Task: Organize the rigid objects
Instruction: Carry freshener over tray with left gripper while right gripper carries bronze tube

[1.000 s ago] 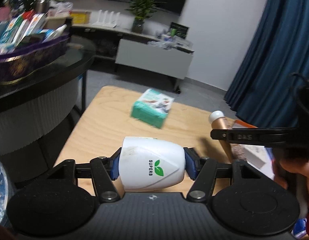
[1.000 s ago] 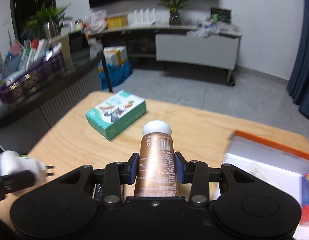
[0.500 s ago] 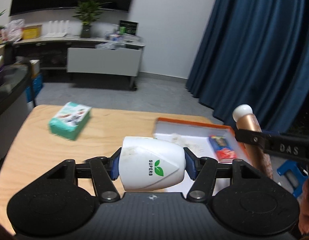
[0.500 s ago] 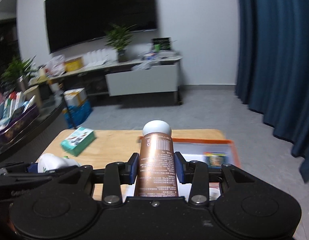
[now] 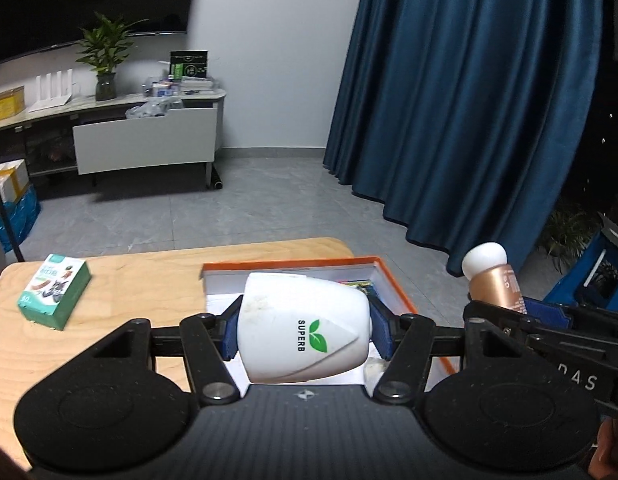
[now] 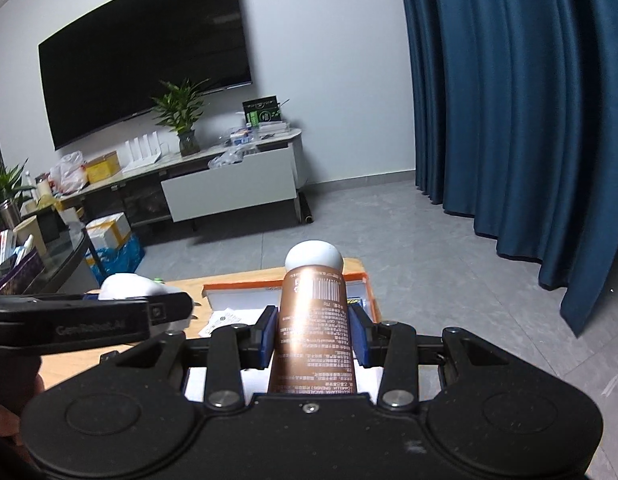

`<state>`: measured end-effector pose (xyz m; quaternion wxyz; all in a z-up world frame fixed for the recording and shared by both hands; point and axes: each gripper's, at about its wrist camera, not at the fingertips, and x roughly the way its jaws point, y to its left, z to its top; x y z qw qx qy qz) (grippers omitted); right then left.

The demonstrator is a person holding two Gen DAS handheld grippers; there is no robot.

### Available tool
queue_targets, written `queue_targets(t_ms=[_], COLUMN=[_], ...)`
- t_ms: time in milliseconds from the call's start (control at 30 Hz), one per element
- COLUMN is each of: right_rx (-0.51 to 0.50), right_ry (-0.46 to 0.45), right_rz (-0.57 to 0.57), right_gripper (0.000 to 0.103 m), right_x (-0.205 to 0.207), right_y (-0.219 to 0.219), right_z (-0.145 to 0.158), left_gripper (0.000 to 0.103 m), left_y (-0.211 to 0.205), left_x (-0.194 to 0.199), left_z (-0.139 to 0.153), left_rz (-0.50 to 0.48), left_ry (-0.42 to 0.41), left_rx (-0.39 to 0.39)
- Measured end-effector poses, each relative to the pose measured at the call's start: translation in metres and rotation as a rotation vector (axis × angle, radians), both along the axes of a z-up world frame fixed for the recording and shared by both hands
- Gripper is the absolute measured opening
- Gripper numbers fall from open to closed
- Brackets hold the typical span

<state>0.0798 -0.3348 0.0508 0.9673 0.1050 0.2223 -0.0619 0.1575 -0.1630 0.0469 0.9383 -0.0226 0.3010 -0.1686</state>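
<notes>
My left gripper (image 5: 303,330) is shut on a white plug-in device (image 5: 305,328) marked SUPERB, its blue pads (image 5: 231,330) pressed on both sides. It hangs over the orange-rimmed box (image 5: 389,280) on the wooden table (image 5: 149,280). My right gripper (image 6: 313,336) is shut on a copper-coloured tube (image 6: 313,328) with a white cap, also above that orange-rimmed box (image 6: 285,284). In the left wrist view the tube (image 5: 495,284) shows at the right, past the box's right edge. The white device (image 6: 129,286) appears at the left in the right wrist view.
A green carton (image 5: 55,290) lies on the table's left part. Papers and a small colourful packet lie inside the box. Beyond the table are grey floor, blue curtains (image 5: 469,100), a low white cabinet (image 5: 145,140) with a plant, and a glass counter (image 6: 49,256) at the left.
Both grippers swung to the right and rose a little, each with its object still held. The orange-rimmed box has come under them and the green carton has slid to the left of view.
</notes>
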Motion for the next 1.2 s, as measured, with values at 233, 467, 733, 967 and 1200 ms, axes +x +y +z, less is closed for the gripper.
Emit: queue_targets(t_ms=[233,467,733,967,1200], right_rx=[0.021,0.036,0.03,0.025,0.022], right_ry=[0.003,0.01,0.013,0.023,0.023], right_rz=[0.01,0.027,0.039,0.044,0.044], right_gripper=[0.046,0.047,0.047,0.047,0.047], right_x=[0.001,0.006,0.009,0.01,0.011], right_y=[-0.007,-0.009,-0.01,-0.006,-0.007], right_z=[-0.008,-0.01,-0.011,-0.012,-0.011], left_gripper=[0.062,0.062,0.062,0.062,0.062], left_y=[-0.005,-0.001,0.0,0.002,0.004], left_x=[-0.001,-0.001,-0.004,-0.005,-0.004], left_z=[-0.004,-0.007,-0.007,-0.01,-0.01], left_rz=[0.008,0.041,0.054,0.062,0.054], left_ry=[0.012,0.029,0.04,0.056,0.063], left_rx=[0.011,0.009,0.001,-0.008,-0.022])
